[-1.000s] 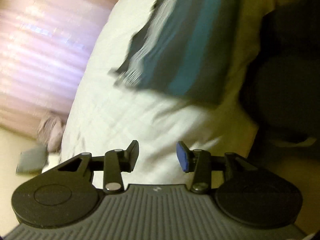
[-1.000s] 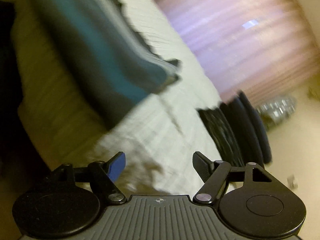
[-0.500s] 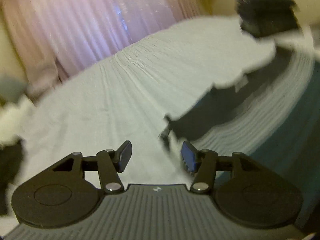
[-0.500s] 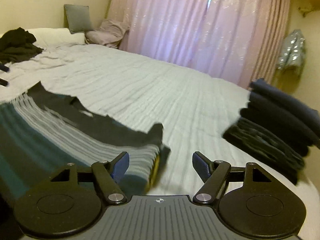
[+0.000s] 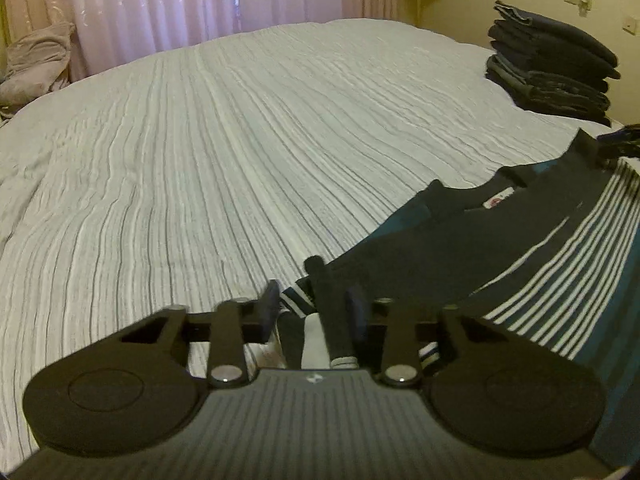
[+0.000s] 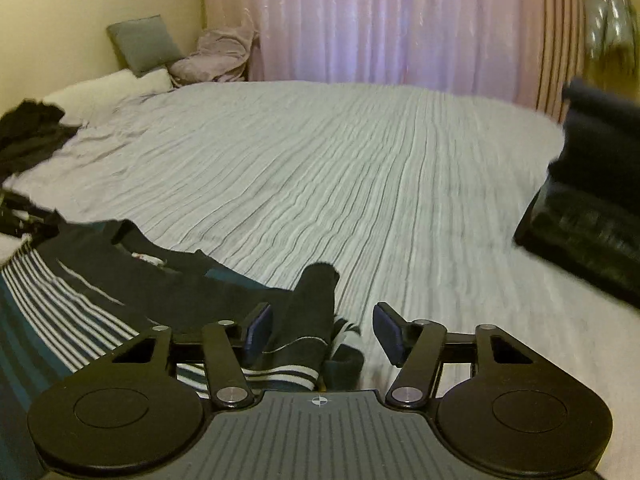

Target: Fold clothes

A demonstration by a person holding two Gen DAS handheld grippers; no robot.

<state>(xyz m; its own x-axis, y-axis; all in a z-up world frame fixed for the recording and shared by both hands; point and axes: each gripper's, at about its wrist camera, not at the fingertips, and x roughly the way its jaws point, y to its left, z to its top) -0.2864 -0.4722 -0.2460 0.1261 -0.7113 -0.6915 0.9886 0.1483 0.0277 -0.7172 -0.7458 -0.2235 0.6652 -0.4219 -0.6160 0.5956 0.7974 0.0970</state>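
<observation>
Two grippers sit at the near edge of the bed, each at one shoulder end of a striped shirt (image 5: 520, 248). The left gripper (image 5: 314, 314) has just been closing and its jaws now pinch a bunched fold of the shirt's dark sleeve fabric and striped cuff between the pads. The right gripper (image 6: 324, 334) has also been closing; the other sleeve (image 6: 316, 304) stands up between its jaws, touching the left pad, while the right pad stands clear of the cloth with bedspread showing in the gap, so it does not grip yet.

The shirt lies flat on the pale ribbed bedspread (image 5: 260, 140), its shoulder line running side to side between the two tools, collar and neck label (image 5: 497, 200) facing the far side of the bed. Its dark yoke gives way to white stripes and teal bands toward the near edge, where the body is cut off by the frame and the gripper housings.

Farther off, a stack of folded dark clothes (image 5: 552, 68) sits at the bed's right corner, blurred in the right wrist view. A dark crumpled garment (image 6: 32, 132), pillows (image 6: 116, 92) and a grey cushion (image 6: 144, 42) lie at the left. Pink curtains (image 6: 380, 20) hang behind.
</observation>
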